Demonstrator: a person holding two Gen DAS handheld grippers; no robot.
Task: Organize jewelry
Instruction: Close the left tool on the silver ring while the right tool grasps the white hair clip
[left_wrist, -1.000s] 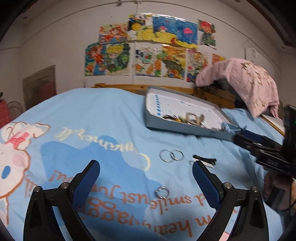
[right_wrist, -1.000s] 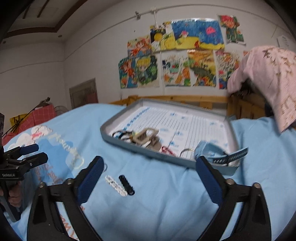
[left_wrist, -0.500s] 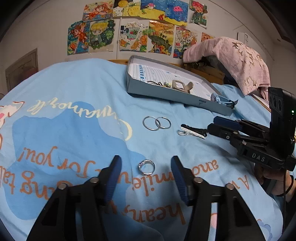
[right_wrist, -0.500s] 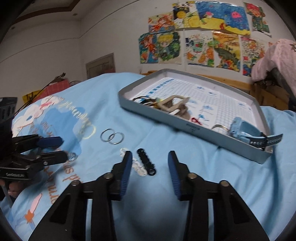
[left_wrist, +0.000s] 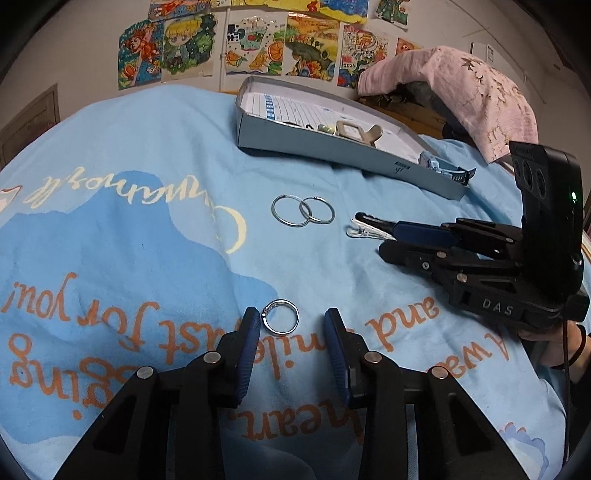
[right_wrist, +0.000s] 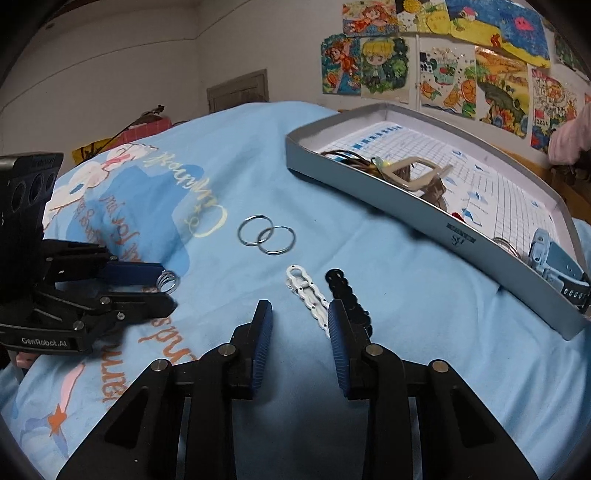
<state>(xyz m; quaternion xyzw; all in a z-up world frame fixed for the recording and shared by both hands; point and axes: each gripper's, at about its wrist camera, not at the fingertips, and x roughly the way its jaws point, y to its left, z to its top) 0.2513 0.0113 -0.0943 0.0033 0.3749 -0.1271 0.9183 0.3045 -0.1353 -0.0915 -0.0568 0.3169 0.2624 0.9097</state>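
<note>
A small silver ring (left_wrist: 282, 316) lies on the blue bedspread between the tips of my left gripper (left_wrist: 292, 325), which is open and low over it; it also shows in the right wrist view (right_wrist: 167, 281). Two linked silver hoops (left_wrist: 303, 210) (right_wrist: 266, 234) lie farther back. A white hair clip (right_wrist: 306, 295) and a black one (right_wrist: 345, 291) lie side by side; my right gripper (right_wrist: 300, 320) is open with the white clip between its fingers. A grey tray (left_wrist: 332, 149) (right_wrist: 424, 216) holds a beige clip, cords and a blue watch (right_wrist: 554, 260).
The bedspread (left_wrist: 129, 221) has orange lettering and a cartoon print. A pink cloth (left_wrist: 458, 85) is draped at the back right. Drawings (right_wrist: 443, 62) hang on the wall behind the bed.
Both grippers have come down and forward and narrowed from wide open. The left now brackets the small ring; the right now brackets the white clip.
</note>
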